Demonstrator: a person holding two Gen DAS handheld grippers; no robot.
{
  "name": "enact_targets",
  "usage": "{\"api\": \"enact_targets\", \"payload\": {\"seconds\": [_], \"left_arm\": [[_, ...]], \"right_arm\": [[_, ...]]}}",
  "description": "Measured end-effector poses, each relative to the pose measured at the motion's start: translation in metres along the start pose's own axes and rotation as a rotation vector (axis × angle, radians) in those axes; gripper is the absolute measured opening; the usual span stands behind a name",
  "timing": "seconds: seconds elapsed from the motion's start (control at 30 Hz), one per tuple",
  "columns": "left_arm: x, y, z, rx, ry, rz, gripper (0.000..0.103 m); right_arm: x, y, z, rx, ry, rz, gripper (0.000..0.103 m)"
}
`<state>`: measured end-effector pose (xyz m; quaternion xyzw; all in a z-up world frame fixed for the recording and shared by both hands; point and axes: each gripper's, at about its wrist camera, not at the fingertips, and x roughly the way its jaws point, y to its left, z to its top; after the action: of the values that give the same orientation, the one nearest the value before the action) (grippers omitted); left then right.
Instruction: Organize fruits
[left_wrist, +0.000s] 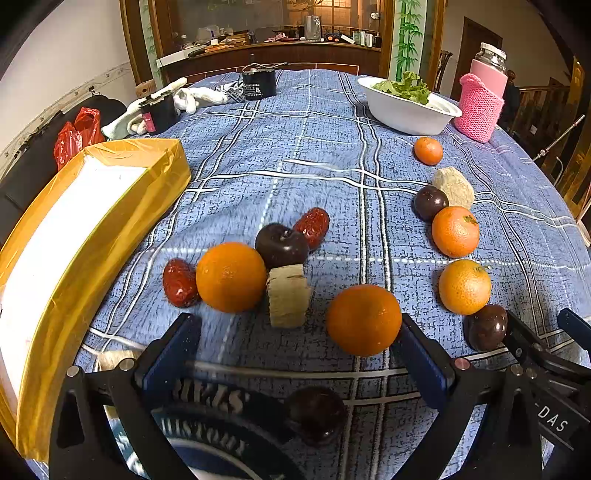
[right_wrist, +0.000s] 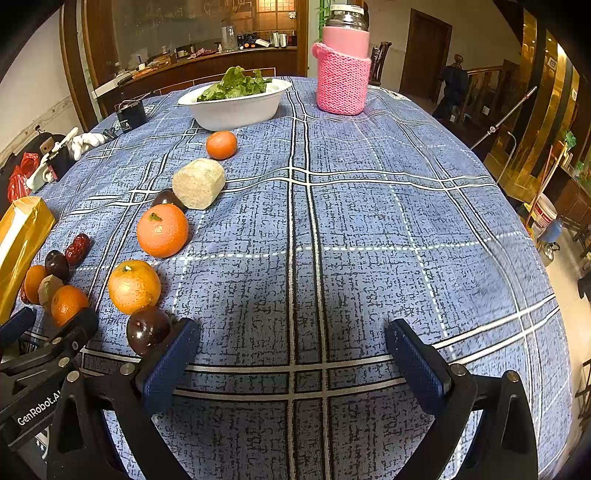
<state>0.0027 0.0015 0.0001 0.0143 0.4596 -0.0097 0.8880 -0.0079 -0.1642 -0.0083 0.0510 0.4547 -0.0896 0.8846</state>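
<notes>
My left gripper (left_wrist: 295, 332) is open and empty above the blue plaid tablecloth. An orange (left_wrist: 364, 319) touches its right finger (left_wrist: 421, 362). Ahead lie another orange (left_wrist: 231, 277), a beige block (left_wrist: 287, 297), a dark plum (left_wrist: 281, 244) and two red dates (left_wrist: 180, 282) (left_wrist: 312, 227). A dark plum (left_wrist: 317, 413) lies under the gripper. A row on the right holds oranges (left_wrist: 464, 286) (left_wrist: 455, 231) and plums (left_wrist: 487, 326) (left_wrist: 429, 202). My right gripper (right_wrist: 293, 339) is open and empty, with a plum (right_wrist: 147, 329) against its left finger (right_wrist: 168, 365).
An open yellow box (left_wrist: 110, 229) with a white inside stands at the left. A white bowl of lettuce (left_wrist: 410, 110) and a pink knitted bottle (left_wrist: 480, 99) stand at the back right. Black cans (left_wrist: 258, 84) and white gloves (left_wrist: 192, 98) lie at the back left. A small orange (right_wrist: 221, 144) and a beige lump (right_wrist: 198, 183) lie before the bowl.
</notes>
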Motion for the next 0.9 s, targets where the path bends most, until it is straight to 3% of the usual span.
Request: {"api": "enact_targets", "payload": {"seconds": [0.1,0.13,0.9], "left_arm": [[-0.0017,0.0005,-0.0021,-0.003,0.000,-0.001,0.103],[-0.0011,-0.0015,-0.0018,-0.002,0.038,-0.001,0.103],[-0.0013,-0.0031,-0.0010,-0.001,0.003,0.002,0.103]], "right_arm": [[0.0000,0.0009,0.0003,-0.002,0.001,-0.002,0.103],[-0.0001,0.0009,0.0005,-0.003,0.001,-0.003,0.103],[-0.0003,0.0024,-0.0004,-0.003,0.000,-0.003,0.103]]}}
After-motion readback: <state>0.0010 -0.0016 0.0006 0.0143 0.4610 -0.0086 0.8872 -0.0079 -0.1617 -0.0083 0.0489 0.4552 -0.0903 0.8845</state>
